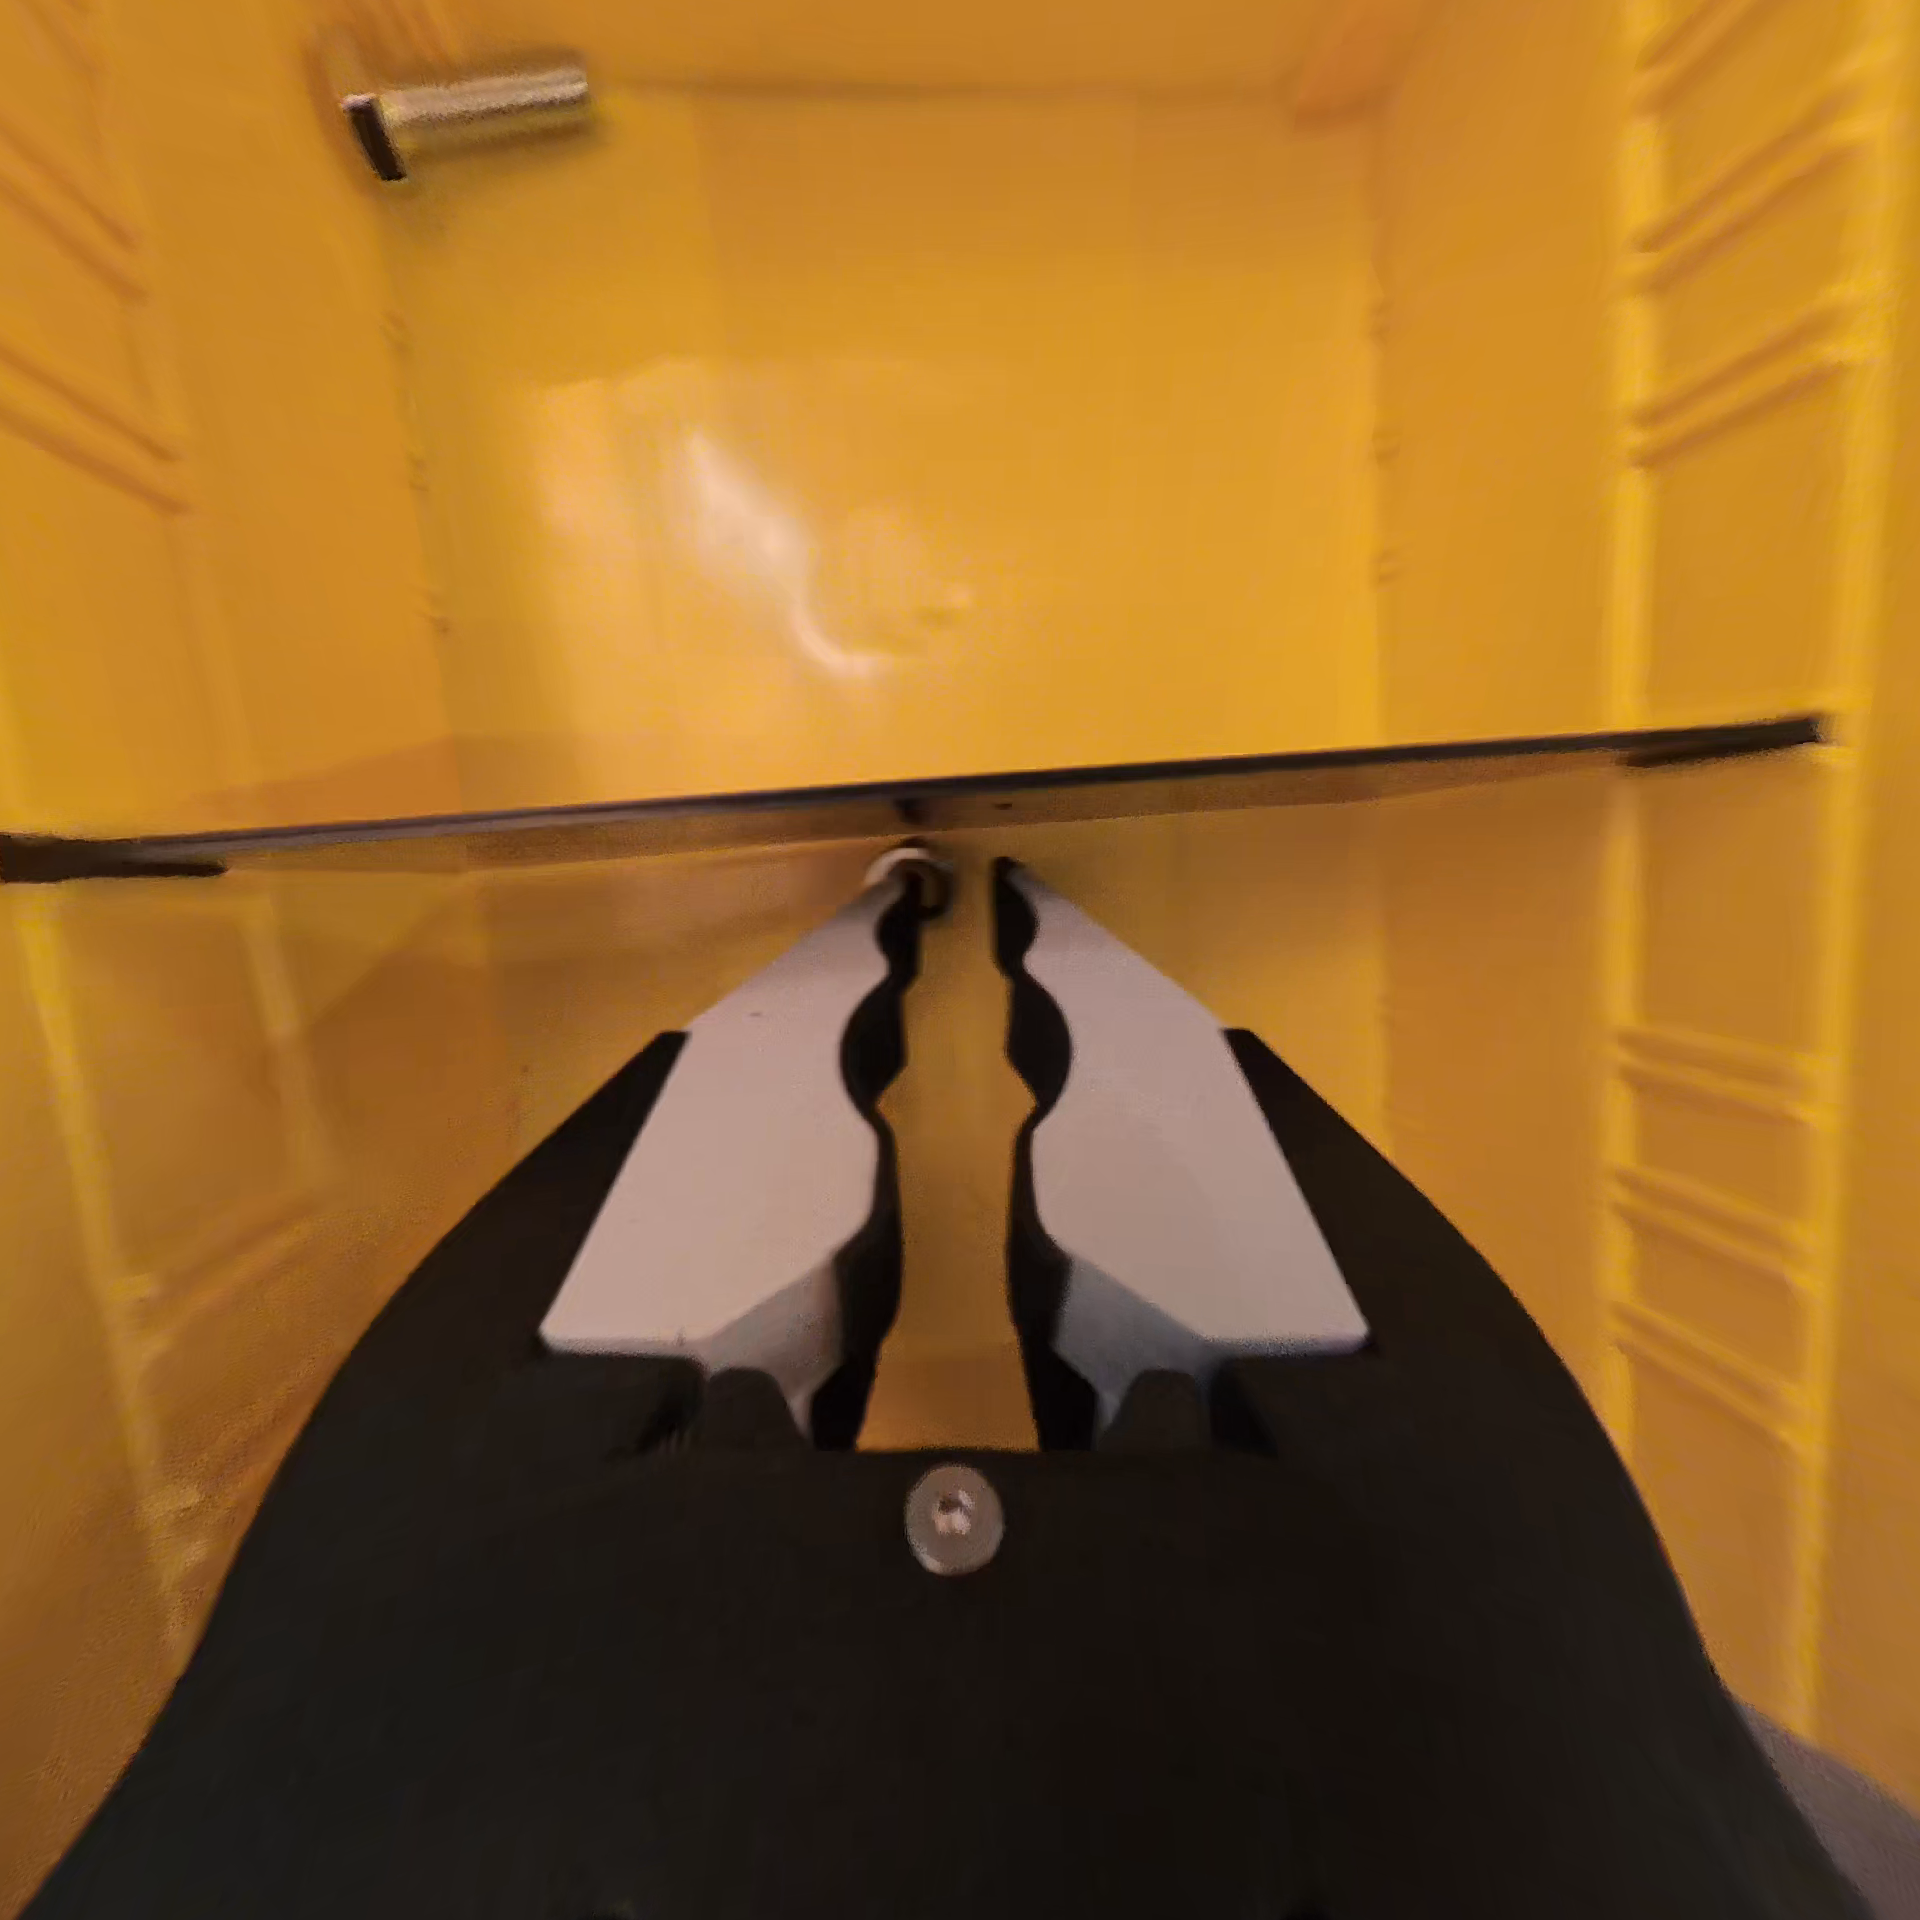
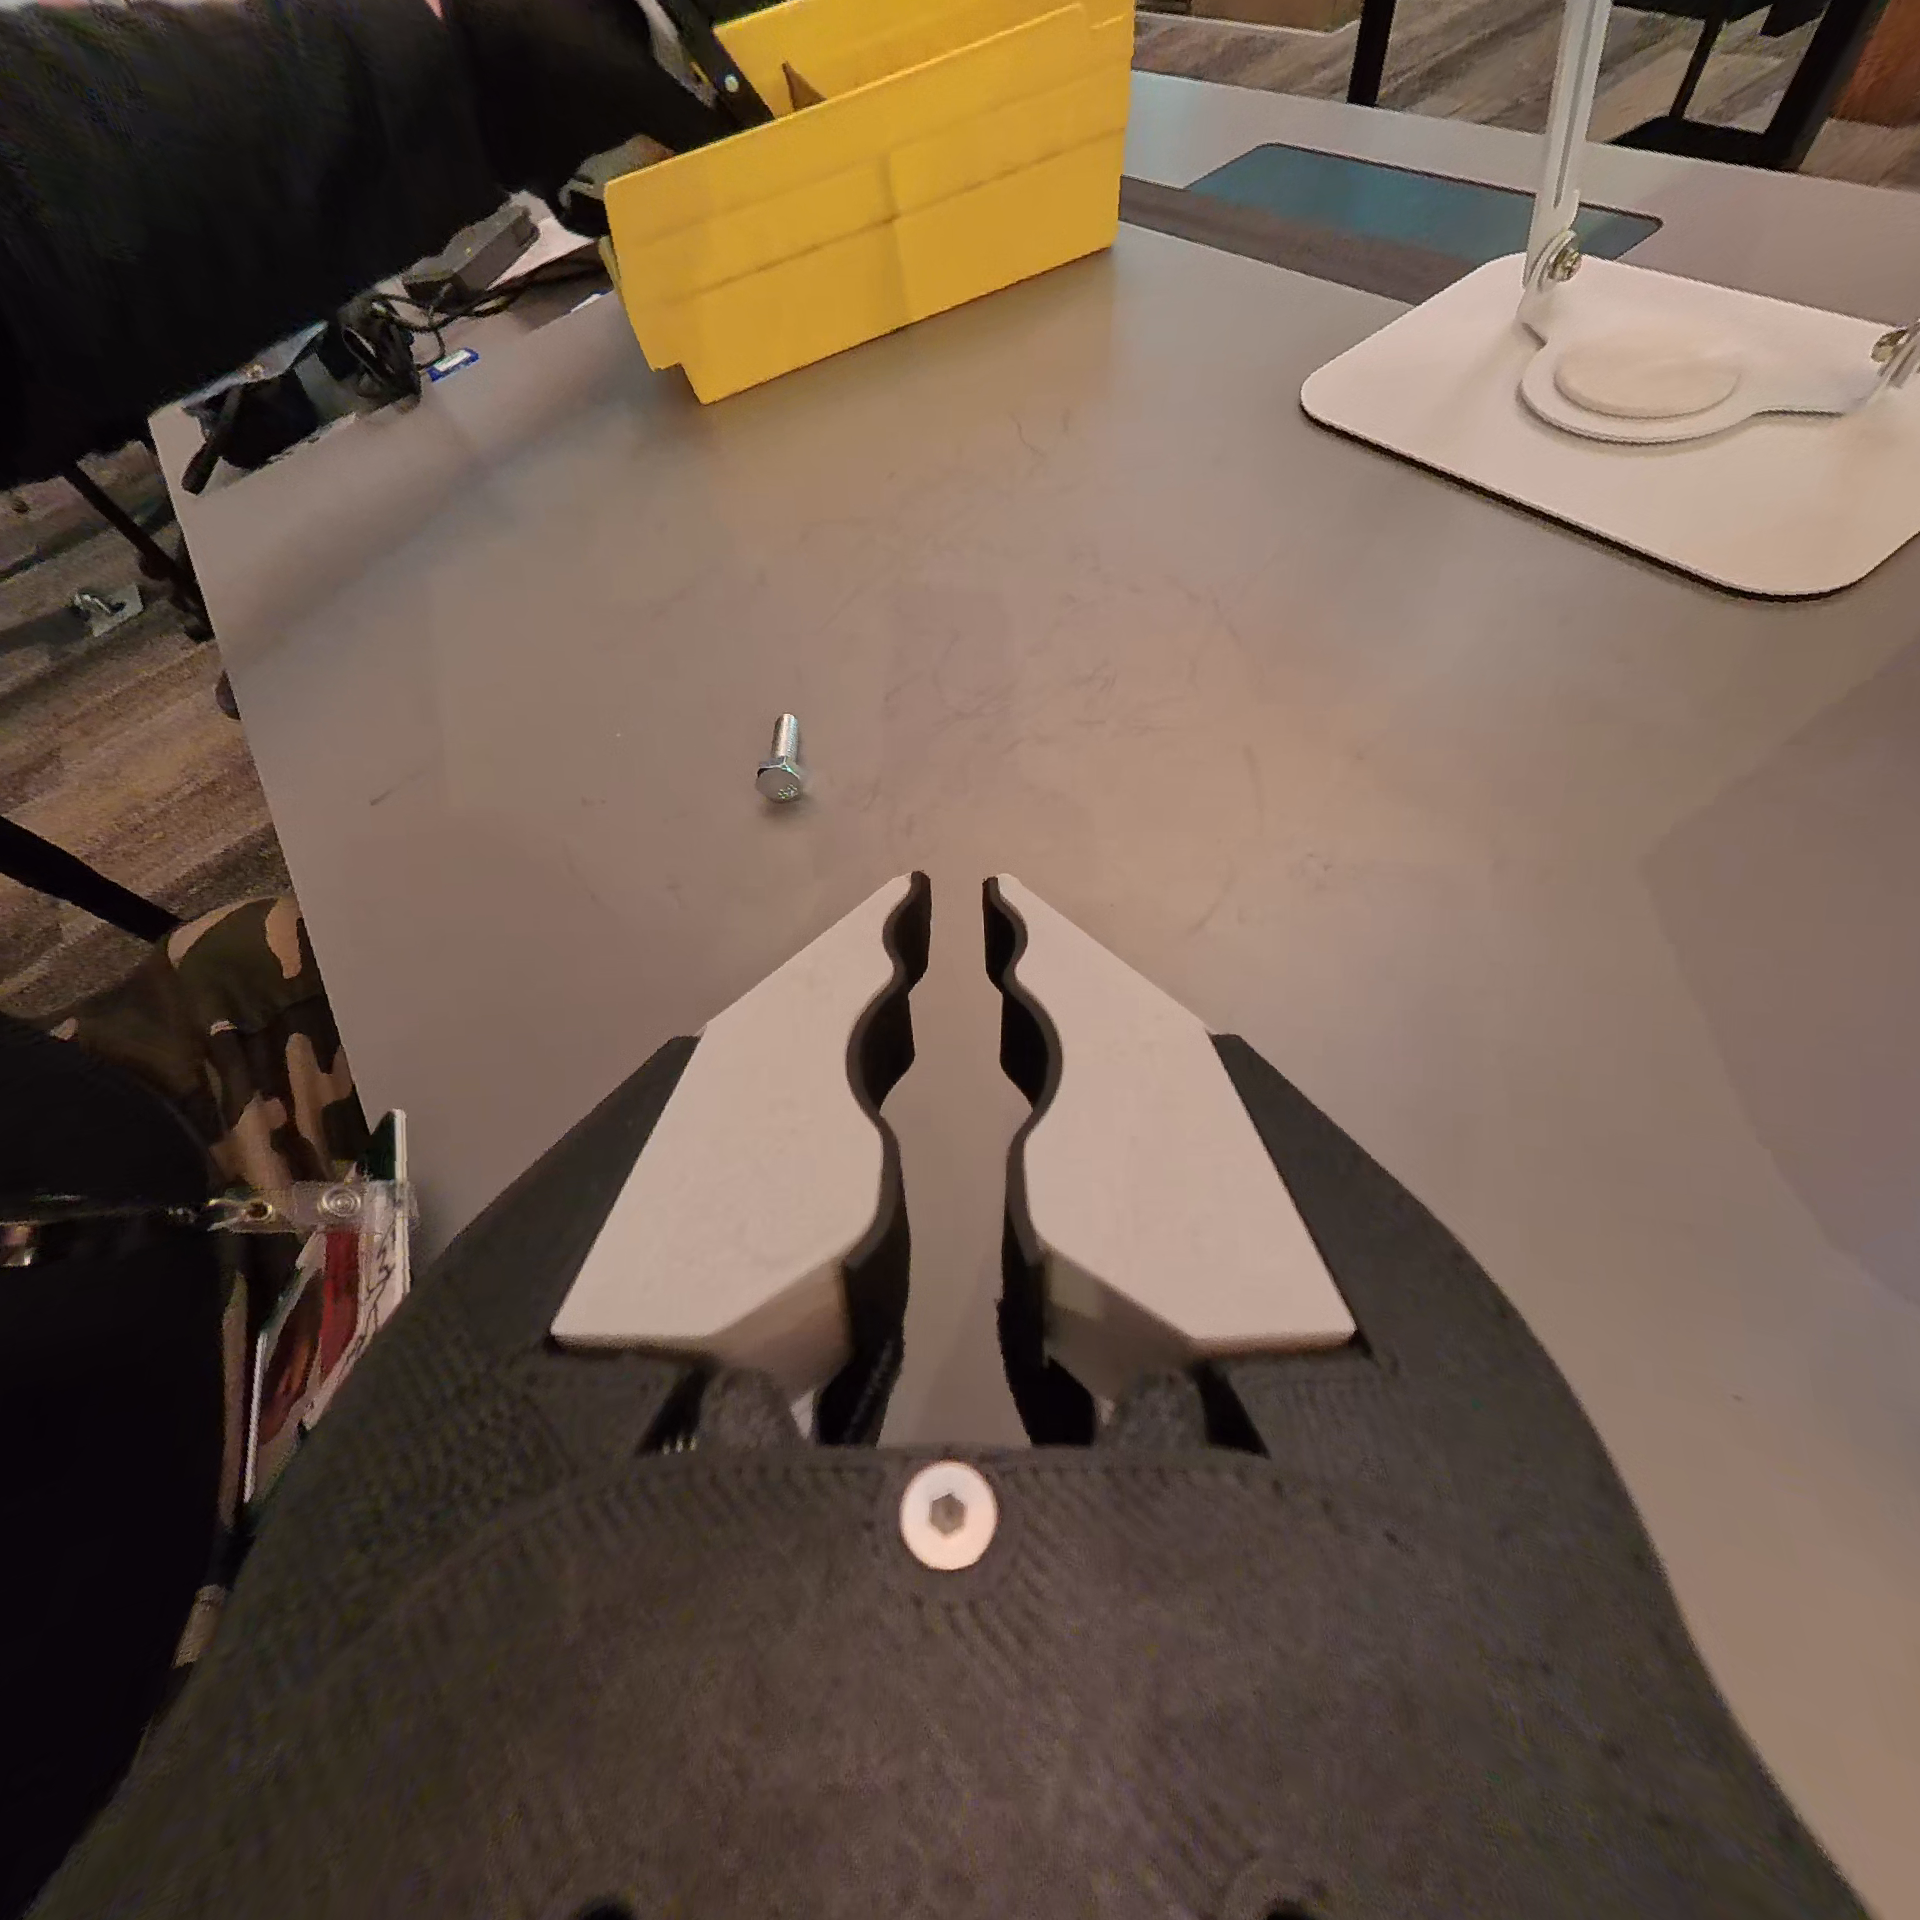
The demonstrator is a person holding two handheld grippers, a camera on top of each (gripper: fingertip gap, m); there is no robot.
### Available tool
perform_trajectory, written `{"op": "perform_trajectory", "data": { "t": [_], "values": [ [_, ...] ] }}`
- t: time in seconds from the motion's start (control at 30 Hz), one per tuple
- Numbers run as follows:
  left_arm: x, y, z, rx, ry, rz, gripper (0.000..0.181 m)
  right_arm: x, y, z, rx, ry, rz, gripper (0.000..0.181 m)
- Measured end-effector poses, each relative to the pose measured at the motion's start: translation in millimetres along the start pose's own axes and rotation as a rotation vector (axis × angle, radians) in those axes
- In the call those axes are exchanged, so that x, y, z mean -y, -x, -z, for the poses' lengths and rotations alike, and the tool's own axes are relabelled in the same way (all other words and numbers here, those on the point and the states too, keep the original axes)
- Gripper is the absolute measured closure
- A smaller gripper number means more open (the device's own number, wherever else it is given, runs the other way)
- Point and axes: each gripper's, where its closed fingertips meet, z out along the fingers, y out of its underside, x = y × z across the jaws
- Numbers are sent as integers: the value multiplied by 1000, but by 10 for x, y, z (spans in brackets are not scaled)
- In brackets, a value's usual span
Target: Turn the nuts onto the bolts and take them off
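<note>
Two bolts show, one in each view. In the left wrist view the left gripper point(image 1: 954, 878) is down inside a yellow bin point(image 1: 1756, 623), its grey fingers point(image 1: 769, 1091) a narrow gap apart, tips just short of a thin dark divider point(image 1: 1351, 764) that spans the bin from wall to wall. Something small, pale and rounded sits at the left fingertip, right under the divider; it may be a nut, but it is too small and blurred to tell, and I cannot tell whether the jaws pinch it or merely stand beside it. Beyond the divider, in the far left corner of the bin, a bolt point(image 1: 473, 109) lies on its side, head to the left. In the right wrist view the right gripper point(image 2: 956, 883) hangs above a grey table point(image 2: 1299, 831), jaws slightly parted and holding nothing. A second bolt point(image 2: 782, 758) lies on the table just ahead and a little left of the tips, head toward the camera, apart from the fingers. Farther back, at the table's left edge, the bin point(image 2: 883, 208) stands, and a dark sleeve point(image 2: 229, 187) reaches into it from the left. A white stand point(image 2: 1621, 426) with a flat base sits at the far right of the table, well apart from the bolt.
</note>
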Motion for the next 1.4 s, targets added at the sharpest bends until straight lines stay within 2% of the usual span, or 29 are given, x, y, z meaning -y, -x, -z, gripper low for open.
{"op": "perform_trajectory", "data": {
  "t": [0.07,0.13,0.27,0.4,0.63,0.83,0.97,1.07,1.13,1.2,1.3,1.4],
  "values": [
    [55,-8,111,7,-83,6,177,1,-15,10,-2,-3,-3,173],
    [34,-28,172,6,-98,-13,176,-4,-30,12,-3,-4,-9,173],
    [-32,-22,148,29,-57,-57,156,-29,-38,-10,5,1,-16,173],
    [-82,-141,68,3,9,-112,147,-46,-49,-24,1,9,-18,173],
    [-108,-80,-23,76,61,-183,177,-50,-12,-58,-7,26,1,173],
    [-145,-135,8,49,70,-209,177,-44,17,-70,-8,33,15,173],
    [55,-285,335,35,-96,-197,177,-24,35,-68,-9,27,20,172],
    [262,-719,825,-1,-236,-272,177,-14,60,-87,-4,27,25,172],
    [330,-1225,1164,-29,-287,-386,177,-21,77,-107,0,33,29,172],
    [311,-1875,1335,-85,-303,-532,177,-23,95,-123,5,34,33,172],
    [87,-2847,1189,-207,-245,-717,177,-35,105,-140,1,46,53,172],
    [-289,-3610,769,-325,-119,-879,177,-84,88,-138,-20,71,83,172]
  ]
}}
